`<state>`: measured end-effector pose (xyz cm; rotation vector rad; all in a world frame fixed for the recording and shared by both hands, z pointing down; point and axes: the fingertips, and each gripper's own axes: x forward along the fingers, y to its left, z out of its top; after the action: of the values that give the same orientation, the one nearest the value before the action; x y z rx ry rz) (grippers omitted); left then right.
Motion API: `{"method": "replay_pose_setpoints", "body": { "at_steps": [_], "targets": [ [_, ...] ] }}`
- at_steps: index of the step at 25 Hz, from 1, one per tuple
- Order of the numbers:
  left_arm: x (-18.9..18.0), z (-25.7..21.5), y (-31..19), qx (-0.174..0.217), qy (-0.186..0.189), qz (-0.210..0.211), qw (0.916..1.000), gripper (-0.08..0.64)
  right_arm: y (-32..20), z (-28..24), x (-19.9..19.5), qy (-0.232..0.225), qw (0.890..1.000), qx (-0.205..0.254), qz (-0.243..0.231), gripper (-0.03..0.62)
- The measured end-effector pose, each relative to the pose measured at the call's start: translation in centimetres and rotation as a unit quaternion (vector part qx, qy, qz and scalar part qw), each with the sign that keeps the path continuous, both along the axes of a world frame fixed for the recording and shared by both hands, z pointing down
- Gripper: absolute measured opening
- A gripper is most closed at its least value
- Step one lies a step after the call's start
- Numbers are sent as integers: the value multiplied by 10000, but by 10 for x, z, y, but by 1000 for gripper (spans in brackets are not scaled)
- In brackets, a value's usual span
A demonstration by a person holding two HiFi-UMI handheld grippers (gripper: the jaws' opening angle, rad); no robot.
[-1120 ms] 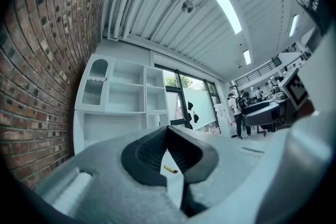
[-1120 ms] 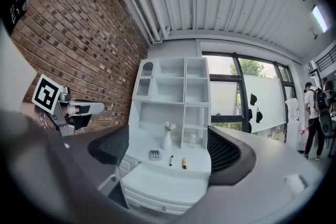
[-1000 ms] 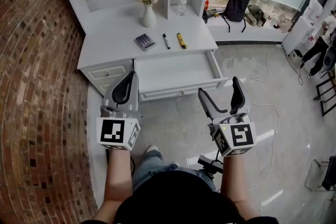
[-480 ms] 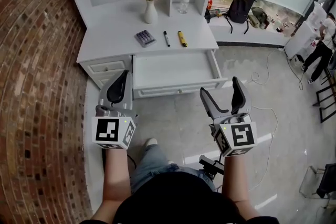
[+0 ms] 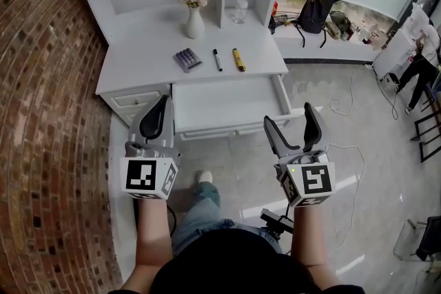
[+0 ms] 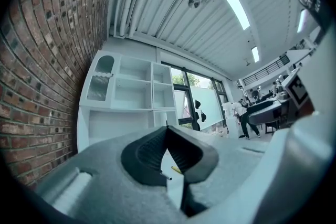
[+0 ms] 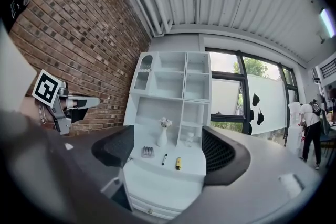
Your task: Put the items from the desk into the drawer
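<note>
On the white desk [image 5: 138,58] lie a grey calculator [image 5: 188,59], a black marker [image 5: 217,59] and a yellow highlighter [image 5: 238,59]. Below them the wide drawer [image 5: 227,103] stands pulled out, and I see nothing in it. My left gripper [image 5: 164,103] hangs in front of the desk's left side, its jaws shut with nothing in them. My right gripper [image 5: 289,115] is held over the floor by the drawer's right corner. It is open, its jaws have just been closing a little, and nothing is between them. The right gripper view shows the calculator [image 7: 148,151], marker [image 7: 164,159] and highlighter [image 7: 178,163] between its jaws.
A vase of flowers [image 5: 194,18] stands at the back of the desk, and a glass jar [image 5: 239,8] sits in the shelf unit. A brick wall [image 5: 41,113] runs along the left. A cable [image 5: 342,107] lies on the floor at right, with a backpack [image 5: 310,10] and a person [image 5: 419,55] beyond.
The view has swung a little, so the desk now sits further left. Both grippers have shifted slightly with the person. The right jaws look a little narrower.
</note>
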<state>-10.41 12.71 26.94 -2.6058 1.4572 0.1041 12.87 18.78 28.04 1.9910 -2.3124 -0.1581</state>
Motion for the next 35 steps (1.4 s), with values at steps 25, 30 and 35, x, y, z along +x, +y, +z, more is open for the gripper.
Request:
{"method": "replay_pose_setpoints", "body": {
  "at_steps": [25, 30, 35],
  "targets": [
    [-25, 19, -272, -301, 123, 199, 9993, -2, -248, 17, -24, 75, 9989, -379, 274, 385],
    [-24, 30, -283, -415, 156, 297, 9986, -2, -252, 25, -24, 98, 9981, -486, 376, 385],
    [-23, 39, -283, -514, 194, 354, 9979, -2, -248, 35, -23, 70, 9970, -639, 438, 385]
  ]
}}
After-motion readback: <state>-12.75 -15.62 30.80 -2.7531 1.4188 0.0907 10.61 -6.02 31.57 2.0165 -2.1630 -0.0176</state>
